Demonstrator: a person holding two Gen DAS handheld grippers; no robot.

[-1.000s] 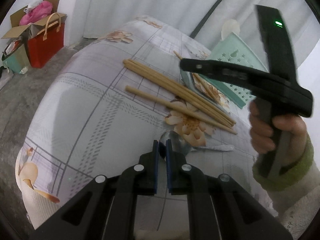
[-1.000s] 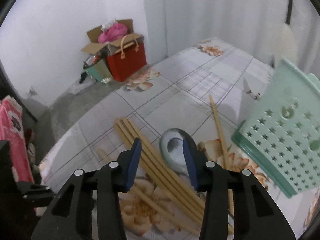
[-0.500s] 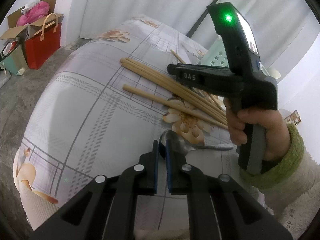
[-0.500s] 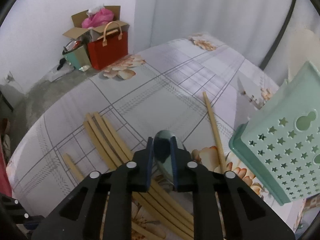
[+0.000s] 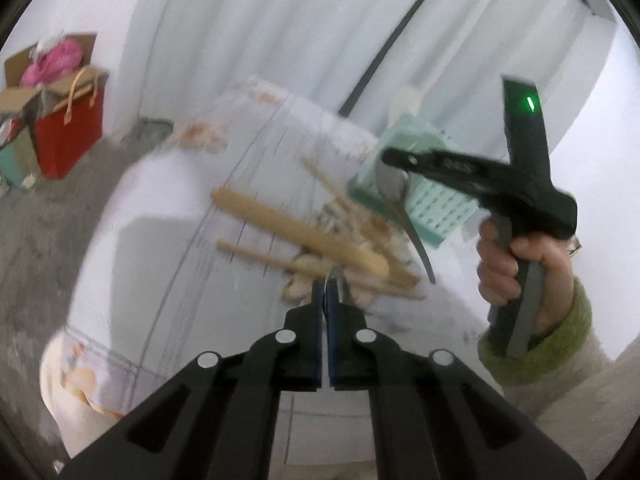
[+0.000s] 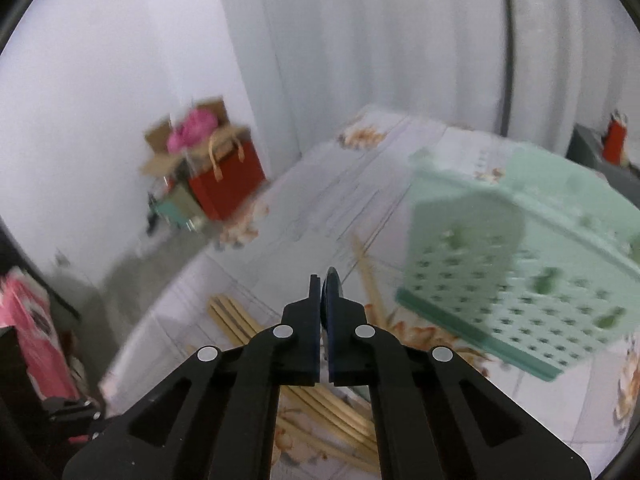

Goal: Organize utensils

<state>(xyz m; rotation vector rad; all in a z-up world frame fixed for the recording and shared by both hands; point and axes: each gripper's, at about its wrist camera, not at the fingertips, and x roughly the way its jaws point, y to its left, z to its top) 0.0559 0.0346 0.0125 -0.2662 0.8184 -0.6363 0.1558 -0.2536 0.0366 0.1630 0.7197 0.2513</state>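
My right gripper (image 6: pixel 325 284) is shut on the bowl of a metal spoon (image 6: pixel 333 280) and holds it in the air. In the left wrist view that spoon (image 5: pixel 394 192) hangs from the right gripper (image 5: pixel 390 158), handle down, in front of the mint-green perforated utensil basket (image 5: pixel 436 208). My left gripper (image 5: pixel 325 292) is shut on the edge of a second metal spoon (image 5: pixel 338 276), lifted off the cloth. Several wooden chopsticks (image 5: pixel 296 236) lie on the flowered tablecloth (image 5: pixel 168 216). The basket (image 6: pixel 520 264) stands right of my right gripper.
A red bag (image 5: pixel 66 136) and cardboard boxes (image 5: pixel 24 80) stand on the floor beyond the table's far left. White curtains (image 6: pixel 360 40) hang behind the table. Chopsticks (image 6: pixel 320 404) lie under my right gripper. The frames are motion-blurred.
My right gripper closed on a spoon and raised it toward the basket. My left gripper, shut on its spoon throughout, has lifted off the table.
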